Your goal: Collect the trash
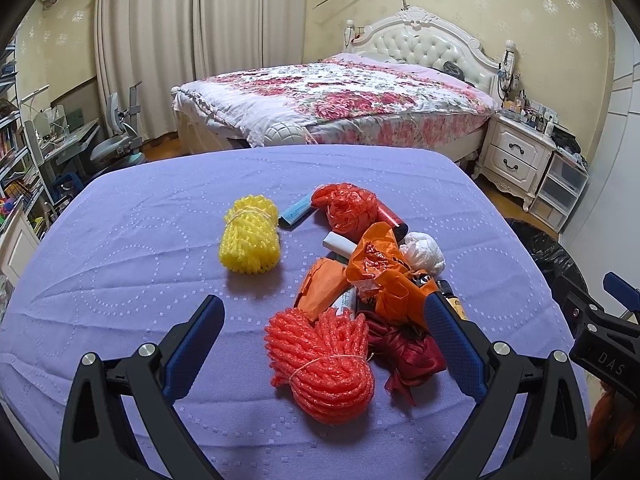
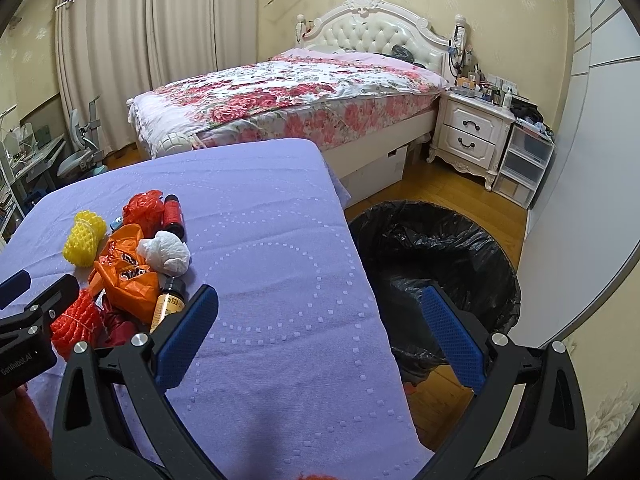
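A: Nearest the lens, the left gripper (image 1: pixel 324 322) is seen spread wide, nothing held; the red net (image 1: pixel 322 364) lies between its jaws, lower centre.

B: Right gripper (image 2: pixel 318 318)?

A: Also wide open and empty, over the cloth (image 2: pixel 280 280)'s edge, with the bin (image 2: pixel 436 256) at right of frame.

B: Progress?

A: Judged barely begun. No trash can be made out in the bin; the yellow net (image 1: pixel 250 240), orange bag (image 1: pixel 380 268) and the rest are left piled at mid-frame.
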A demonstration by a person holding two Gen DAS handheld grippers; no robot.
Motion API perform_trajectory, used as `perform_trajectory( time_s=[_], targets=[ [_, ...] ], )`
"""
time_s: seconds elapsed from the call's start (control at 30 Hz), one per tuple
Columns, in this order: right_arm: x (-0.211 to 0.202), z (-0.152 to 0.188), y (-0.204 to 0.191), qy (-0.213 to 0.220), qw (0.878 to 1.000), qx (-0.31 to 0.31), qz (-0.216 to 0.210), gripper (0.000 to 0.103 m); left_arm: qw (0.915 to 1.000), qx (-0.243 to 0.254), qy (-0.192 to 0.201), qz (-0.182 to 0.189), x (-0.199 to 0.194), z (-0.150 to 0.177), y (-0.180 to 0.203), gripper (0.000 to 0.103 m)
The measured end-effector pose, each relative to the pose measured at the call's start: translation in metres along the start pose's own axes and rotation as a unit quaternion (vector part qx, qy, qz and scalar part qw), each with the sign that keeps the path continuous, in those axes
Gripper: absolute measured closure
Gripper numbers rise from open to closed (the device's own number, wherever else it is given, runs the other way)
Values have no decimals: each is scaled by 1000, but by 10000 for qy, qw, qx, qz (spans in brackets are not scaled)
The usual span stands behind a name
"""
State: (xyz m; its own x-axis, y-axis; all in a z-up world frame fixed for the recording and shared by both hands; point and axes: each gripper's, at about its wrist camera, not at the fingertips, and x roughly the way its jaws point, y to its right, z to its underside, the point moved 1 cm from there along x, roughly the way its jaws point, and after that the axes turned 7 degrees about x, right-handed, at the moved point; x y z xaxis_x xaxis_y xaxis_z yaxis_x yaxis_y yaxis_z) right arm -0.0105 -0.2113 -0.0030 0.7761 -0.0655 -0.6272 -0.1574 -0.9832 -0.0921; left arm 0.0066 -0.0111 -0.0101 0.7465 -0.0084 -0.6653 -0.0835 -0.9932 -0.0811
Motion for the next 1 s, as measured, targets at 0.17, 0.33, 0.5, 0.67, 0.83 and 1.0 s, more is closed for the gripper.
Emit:
perform_trajectory(
  time_s=[0.17,0.33,0.5,0.67,0.83,1.0],
  targets=[
    [0,2,1,-2,10000,29,-8,3,10000,3,0,3,0,1,2,6],
    [-1,5,-2,-30,10000,-1,-4,3,10000,29,-6,29,0,-1,4,6],
    [0,7,-1,-36,10000,35,-18,3,10000,68,-6,66,0,-3,5,6],
    [-1,6,0,-23,10000,63,-9,9,9999,90,8,100,-2,-3,2,6],
    [-2,8,-1,-96,9999,64,-13,22,10000,69,-16,65,-2,-4,-8,15],
    [-2,10,-5,-167,9998,39,-59,29,9997,-27,-179,135,5,0,-18,30]
  ],
)
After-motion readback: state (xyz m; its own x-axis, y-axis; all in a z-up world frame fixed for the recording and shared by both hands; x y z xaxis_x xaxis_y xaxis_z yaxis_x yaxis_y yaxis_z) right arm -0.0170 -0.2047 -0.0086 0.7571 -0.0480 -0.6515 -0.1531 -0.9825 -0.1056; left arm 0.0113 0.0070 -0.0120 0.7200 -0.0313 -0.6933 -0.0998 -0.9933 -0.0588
